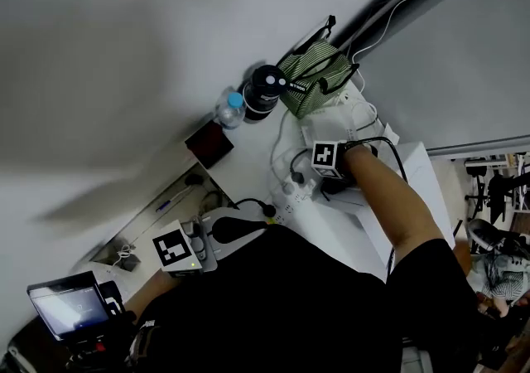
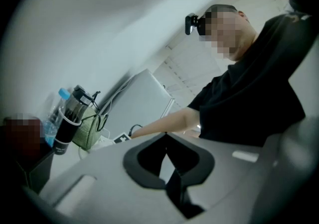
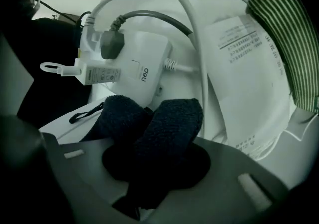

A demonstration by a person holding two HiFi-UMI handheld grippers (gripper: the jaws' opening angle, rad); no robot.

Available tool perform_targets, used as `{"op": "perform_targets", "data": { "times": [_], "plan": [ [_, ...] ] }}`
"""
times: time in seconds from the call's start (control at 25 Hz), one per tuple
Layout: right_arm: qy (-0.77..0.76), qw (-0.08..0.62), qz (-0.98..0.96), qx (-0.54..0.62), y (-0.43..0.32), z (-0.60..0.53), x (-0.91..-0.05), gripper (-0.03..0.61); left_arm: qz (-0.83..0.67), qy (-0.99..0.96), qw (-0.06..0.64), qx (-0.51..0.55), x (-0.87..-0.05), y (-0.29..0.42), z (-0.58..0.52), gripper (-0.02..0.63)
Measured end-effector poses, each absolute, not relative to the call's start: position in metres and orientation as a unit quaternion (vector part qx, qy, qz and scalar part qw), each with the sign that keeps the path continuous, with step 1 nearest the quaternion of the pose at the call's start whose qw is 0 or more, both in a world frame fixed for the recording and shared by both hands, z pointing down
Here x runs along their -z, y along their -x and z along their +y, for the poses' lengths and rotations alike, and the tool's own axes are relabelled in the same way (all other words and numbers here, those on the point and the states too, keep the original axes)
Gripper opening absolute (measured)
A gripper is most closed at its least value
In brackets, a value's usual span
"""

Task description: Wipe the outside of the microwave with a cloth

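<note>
A dark blue terry cloth [image 3: 164, 123] is bunched between the jaws of my right gripper [image 3: 154, 168], which is shut on it. Two folds stick out in front and hide the jaws. That gripper [image 1: 325, 181] hovers just above a white power strip [image 3: 129, 68] on the white table [image 1: 248, 164]. A large grey-white box [image 1: 464, 56], seemingly the microwave [image 2: 142, 101], stands beyond the bag at the far right. My left gripper [image 1: 217, 230] is low at the left, far from the box, tilted up toward the person; its jaws [image 2: 175, 188] look shut on nothing.
A green striped bag [image 1: 315, 81], a black flask [image 1: 263, 91], a water bottle [image 1: 230, 110] and a dark red box [image 1: 209, 143] line the wall. White cables and a printed sheet [image 3: 249, 83] lie by the power strip. A small screen [image 1: 66, 305] is at bottom left.
</note>
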State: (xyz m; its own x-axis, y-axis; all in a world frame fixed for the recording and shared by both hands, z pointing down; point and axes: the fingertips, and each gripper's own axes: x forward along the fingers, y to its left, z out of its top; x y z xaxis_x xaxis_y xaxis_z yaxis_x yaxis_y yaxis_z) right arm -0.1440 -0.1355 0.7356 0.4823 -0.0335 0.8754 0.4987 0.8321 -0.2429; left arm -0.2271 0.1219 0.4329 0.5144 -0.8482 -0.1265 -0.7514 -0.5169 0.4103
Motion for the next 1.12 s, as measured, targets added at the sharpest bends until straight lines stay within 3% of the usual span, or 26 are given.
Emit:
{"op": "perform_targets", "data": {
  "times": [0.16, 0.48, 0.8, 1.12],
  "plan": [
    [0.283, 0.820, -0.464, 0.179, 0.145, -0.136, -0.706, 0.114, -0.464, -0.860, 0.149, 0.152, -0.431, 0.228, 0.119, 0.003],
    [0.413, 0.753, -0.486, 0.161, 0.137, -0.072, -0.537, 0.114, -0.402, -0.897, 0.133, 0.132, -0.403, 0.200, 0.089, 0.003],
    [0.368, 0.789, -0.423, 0.252, 0.142, -0.057, -0.631, 0.110, -0.416, -0.888, 0.136, 0.141, -0.395, 0.204, 0.107, 0.003],
    [0.311, 0.808, -0.455, 0.210, 0.152, -0.058, -0.710, 0.109, -0.454, -0.868, 0.140, 0.145, -0.405, 0.233, 0.126, 0.003]
  ]
}}
